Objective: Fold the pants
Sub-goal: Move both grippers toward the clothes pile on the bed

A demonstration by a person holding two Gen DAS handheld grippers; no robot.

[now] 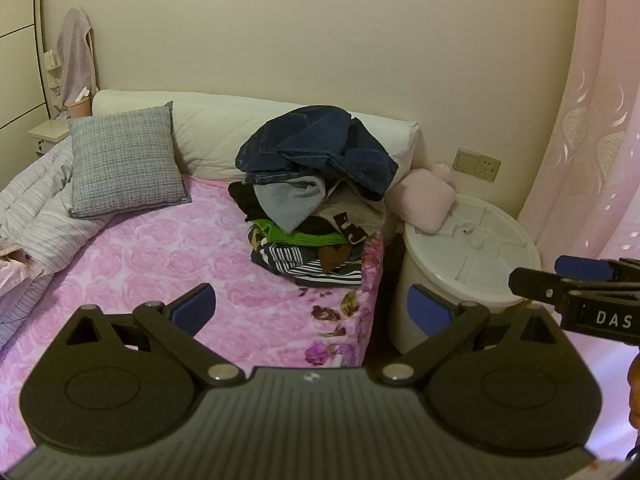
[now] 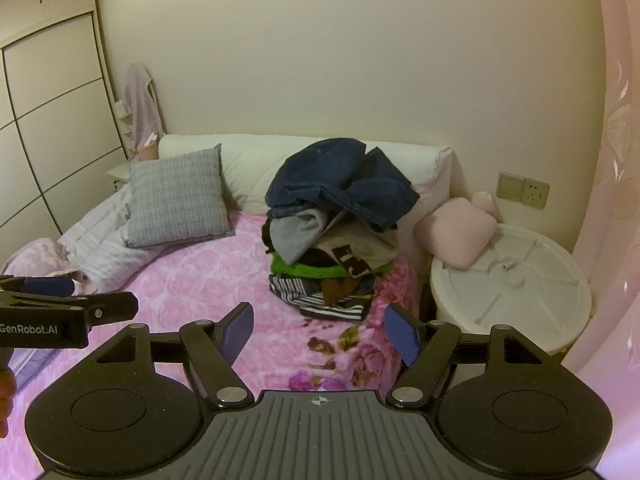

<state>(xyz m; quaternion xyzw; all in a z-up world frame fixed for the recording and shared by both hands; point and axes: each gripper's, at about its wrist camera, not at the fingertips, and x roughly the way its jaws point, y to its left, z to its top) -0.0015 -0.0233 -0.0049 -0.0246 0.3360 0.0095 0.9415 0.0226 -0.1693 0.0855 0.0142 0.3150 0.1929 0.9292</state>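
Note:
Dark blue denim pants (image 1: 320,148) (image 2: 344,184) lie crumpled on top of a pile of clothes (image 1: 312,236) (image 2: 328,272) at the far right side of the bed. My left gripper (image 1: 312,308) is open and empty, held over the pink bedspread well short of the pile. My right gripper (image 2: 318,334) is also open and empty, at about the same distance from the pile. Each gripper shows at the edge of the other's view, the right gripper (image 1: 568,284) to the right, the left gripper (image 2: 72,300) to the left.
The pink floral bedspread (image 1: 168,264) (image 2: 208,280) covers the bed. A grey checked pillow (image 1: 124,160) (image 2: 178,198) and a striped quilt (image 1: 36,208) lie at left. A white round tub (image 1: 468,256) (image 2: 512,292) with a pink cushion (image 1: 420,200) stands right of the bed. A pink curtain (image 1: 600,140) hangs at right.

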